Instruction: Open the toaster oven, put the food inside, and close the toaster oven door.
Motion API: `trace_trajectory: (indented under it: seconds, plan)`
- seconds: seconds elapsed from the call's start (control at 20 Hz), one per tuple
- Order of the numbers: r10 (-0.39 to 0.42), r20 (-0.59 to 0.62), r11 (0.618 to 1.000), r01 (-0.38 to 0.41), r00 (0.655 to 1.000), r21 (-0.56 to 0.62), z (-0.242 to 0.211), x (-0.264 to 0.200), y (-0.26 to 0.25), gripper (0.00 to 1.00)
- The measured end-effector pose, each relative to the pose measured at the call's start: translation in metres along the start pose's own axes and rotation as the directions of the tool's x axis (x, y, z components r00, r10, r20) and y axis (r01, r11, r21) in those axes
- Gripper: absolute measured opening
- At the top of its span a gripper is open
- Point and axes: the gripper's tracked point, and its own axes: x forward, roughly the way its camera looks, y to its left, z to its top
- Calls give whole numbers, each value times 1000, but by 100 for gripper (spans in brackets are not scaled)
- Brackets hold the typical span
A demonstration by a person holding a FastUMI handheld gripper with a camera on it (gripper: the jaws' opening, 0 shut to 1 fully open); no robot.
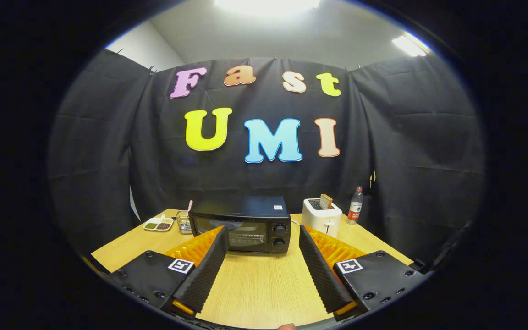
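A black toaster oven (241,224) stands on the wooden table (259,284), beyond my fingers and a little left of straight ahead. Its glass door is shut, and two round knobs (280,235) sit on its right side. My gripper (263,234) is open, its fingers spread wide above the table with nothing between them. Left of the oven lies a small white divided dish (158,224) holding green and brown food. A clear container (184,221) with a pink stick stands between the dish and the oven.
A white pop-up toaster (321,217) with a slice of bread (326,200) in it stands right of the oven. A plastic bottle with a red label (355,206) stands behind it. Bare tabletop stretches between my fingers and the oven.
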Motion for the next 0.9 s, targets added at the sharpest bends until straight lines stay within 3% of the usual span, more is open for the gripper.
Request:
trace_trajectory:
  seconds: [0.35,0.9]
  plan:
    - [-2,54,1000,3,999,-25,17,-35,-25,97]
    - [19,83,1000,-19,996,2,34,-40,-29,97]
